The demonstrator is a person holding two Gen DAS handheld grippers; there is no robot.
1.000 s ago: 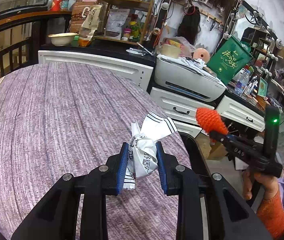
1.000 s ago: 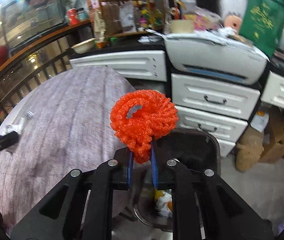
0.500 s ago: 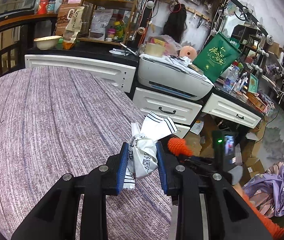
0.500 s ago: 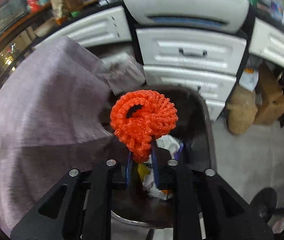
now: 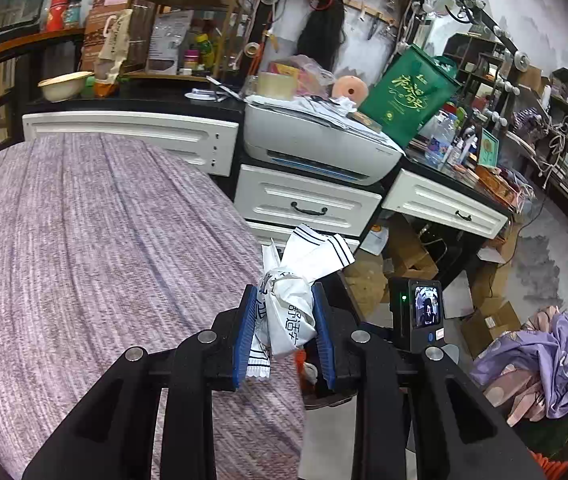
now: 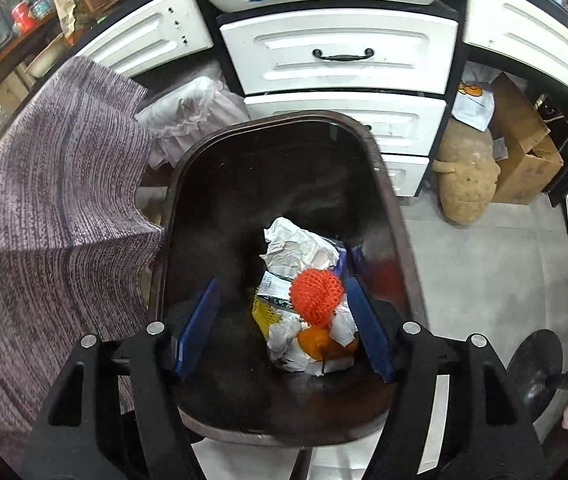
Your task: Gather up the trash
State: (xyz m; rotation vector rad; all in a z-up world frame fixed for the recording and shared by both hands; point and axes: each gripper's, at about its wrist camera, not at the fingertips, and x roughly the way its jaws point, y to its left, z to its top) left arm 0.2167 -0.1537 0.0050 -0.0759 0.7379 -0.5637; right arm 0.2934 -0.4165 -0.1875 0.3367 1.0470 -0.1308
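Right claw (image 6: 284, 324) just spread wide, orange net (image 6: 316, 294) loose in bin (image 6: 187, 184); left claw (image 5: 286, 334) pinching wrapper (image 5: 290, 312).

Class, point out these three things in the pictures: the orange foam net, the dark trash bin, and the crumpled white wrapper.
orange foam net (image 6: 316, 294), right wrist view, middle of its mesh ball.
dark trash bin (image 6: 388, 196), right wrist view, its right rim.
crumpled white wrapper (image 5: 290, 316), left wrist view, its printed middle.

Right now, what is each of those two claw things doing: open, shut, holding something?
Left gripper: shut on the crumpled white wrapper.
Right gripper: open, jaws just opened; the orange net lies in the bin.
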